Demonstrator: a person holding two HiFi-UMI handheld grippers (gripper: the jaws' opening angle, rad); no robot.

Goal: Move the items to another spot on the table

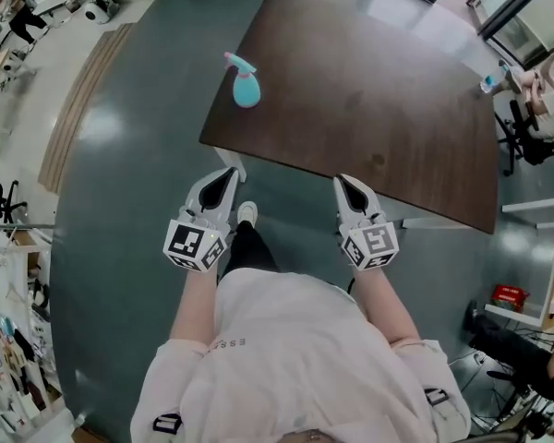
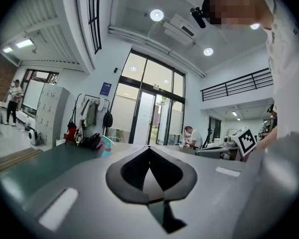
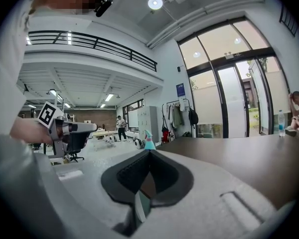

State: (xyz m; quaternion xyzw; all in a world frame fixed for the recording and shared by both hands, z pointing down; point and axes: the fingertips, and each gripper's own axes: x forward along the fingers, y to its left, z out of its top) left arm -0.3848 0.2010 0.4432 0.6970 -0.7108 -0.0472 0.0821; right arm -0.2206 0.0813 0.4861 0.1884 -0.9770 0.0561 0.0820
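Note:
A turquoise spray bottle [image 1: 246, 83] with a pink nozzle stands upright near the left corner of the dark brown table [image 1: 369, 100]. My left gripper [image 1: 228, 173] and right gripper [image 1: 343, 182] hang side by side in front of the table's near edge, off the tabletop and apart from the bottle. Both have their jaws closed together with nothing between them. In the left gripper view the bottle [image 2: 105, 146] peeks over the left gripper [image 2: 149, 149]. In the right gripper view the bottle [image 3: 148, 140] shows small just above the right gripper [image 3: 149, 152].
A clear water bottle [image 1: 488, 82] stands at the table's far right edge beside a seated person [image 1: 547, 100]. A white table leg [image 1: 235, 166] is just ahead of the left gripper. A red box [image 1: 510, 295] lies on a shelf at right. My foot [image 1: 246, 213] is on the grey floor.

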